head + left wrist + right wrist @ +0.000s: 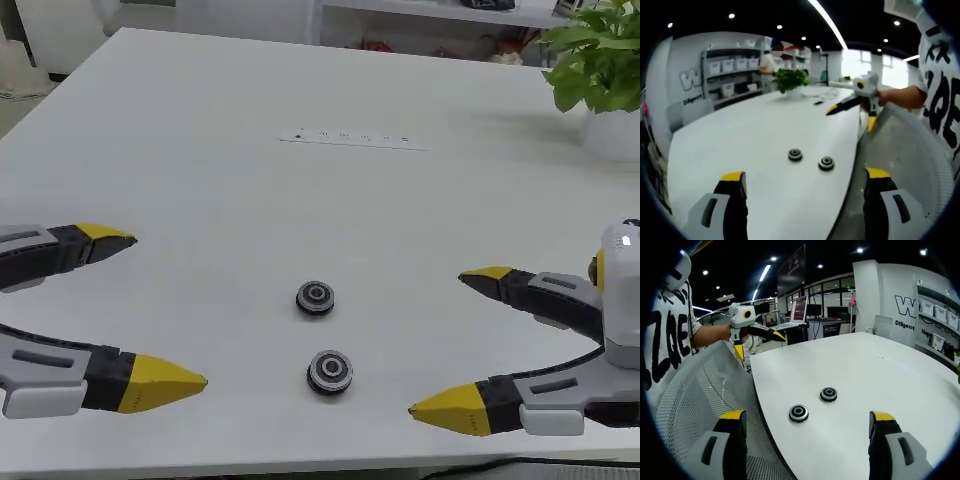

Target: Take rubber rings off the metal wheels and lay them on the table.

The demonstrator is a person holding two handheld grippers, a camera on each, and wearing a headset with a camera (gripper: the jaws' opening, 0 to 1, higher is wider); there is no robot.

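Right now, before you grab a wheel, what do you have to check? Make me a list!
1. Left tongs open: ok.
2. Right tongs open: ok.
3. Near wheel and far wheel lie flat on the table, apart from each other: ok.
4. Both wheels sit between the two tongs, touched by neither: ok.
5. Rubber rings on both wheels: ok, a dark band circles each.
6. How tightly the rings grip the metal: cannot tell.
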